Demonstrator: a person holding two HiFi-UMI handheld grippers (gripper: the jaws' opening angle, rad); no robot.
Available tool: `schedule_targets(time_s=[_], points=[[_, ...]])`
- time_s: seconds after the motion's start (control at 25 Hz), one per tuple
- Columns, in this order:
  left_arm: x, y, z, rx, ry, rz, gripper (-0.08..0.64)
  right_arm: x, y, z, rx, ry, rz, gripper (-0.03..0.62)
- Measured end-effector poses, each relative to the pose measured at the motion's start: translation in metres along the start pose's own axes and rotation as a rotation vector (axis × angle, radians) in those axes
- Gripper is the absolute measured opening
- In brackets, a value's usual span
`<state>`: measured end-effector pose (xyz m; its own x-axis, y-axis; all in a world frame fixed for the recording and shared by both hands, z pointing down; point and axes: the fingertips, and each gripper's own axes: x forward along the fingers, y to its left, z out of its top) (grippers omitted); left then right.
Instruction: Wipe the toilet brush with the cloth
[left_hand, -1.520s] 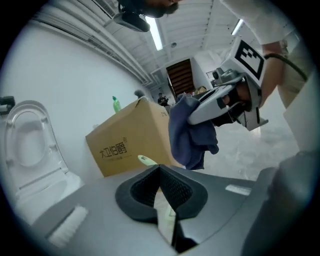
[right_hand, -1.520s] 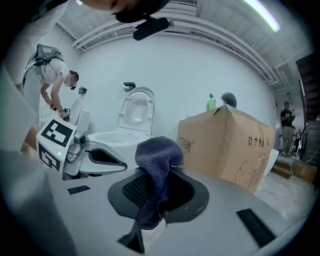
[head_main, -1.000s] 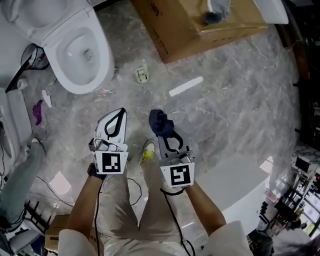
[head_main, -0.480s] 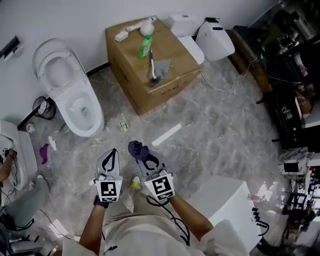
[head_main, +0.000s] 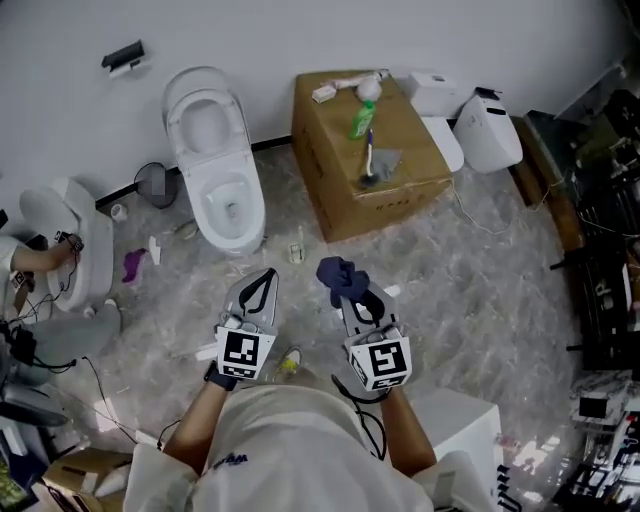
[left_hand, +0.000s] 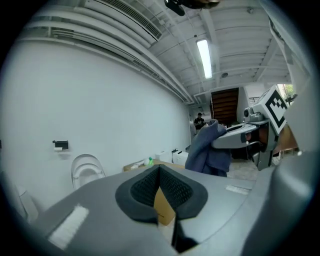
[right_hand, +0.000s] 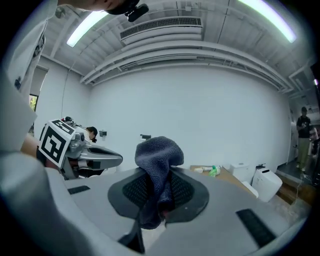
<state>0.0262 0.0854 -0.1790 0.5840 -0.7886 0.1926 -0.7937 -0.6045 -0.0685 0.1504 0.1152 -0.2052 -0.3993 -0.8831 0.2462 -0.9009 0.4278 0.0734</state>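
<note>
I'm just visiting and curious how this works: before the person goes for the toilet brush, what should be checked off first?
1. Cloth gripped by the right gripper: ok, its jaws are shut on it.
2. Left gripper free to take the brush: ok, its jaws are together with nothing between them.
3. Toilet brush located: ok, it lies on top of the cardboard box, near a green bottle.
4. Brush within reach: not ok, both grippers hang over the floor, short of the box.
5. Brush easy to grab: cannot tell, too small in these views.
</note>
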Motion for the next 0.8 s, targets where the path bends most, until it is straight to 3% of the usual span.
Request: schedule_targets(time_s=[0.16, 0.4, 0.8], points=[[-0.004, 0.017, 0.012, -0.037, -0.046, 0.049, 0.000, 0.007, 0.001, 0.008, 0.002, -0.009, 0.022, 0.066], [-0.012, 0.021, 0.009, 0.001, -0.008, 0.050, 0.000, 0.010, 0.004, 0.004, 0.058, -0.015, 0.034, 0.066], [-0.025, 0.048, 0.012, -0.032, -0.050, 0.092, 0.000, 0.013, 0.012, -0.005, 0.010, 0.012, 0.014, 0.066]])
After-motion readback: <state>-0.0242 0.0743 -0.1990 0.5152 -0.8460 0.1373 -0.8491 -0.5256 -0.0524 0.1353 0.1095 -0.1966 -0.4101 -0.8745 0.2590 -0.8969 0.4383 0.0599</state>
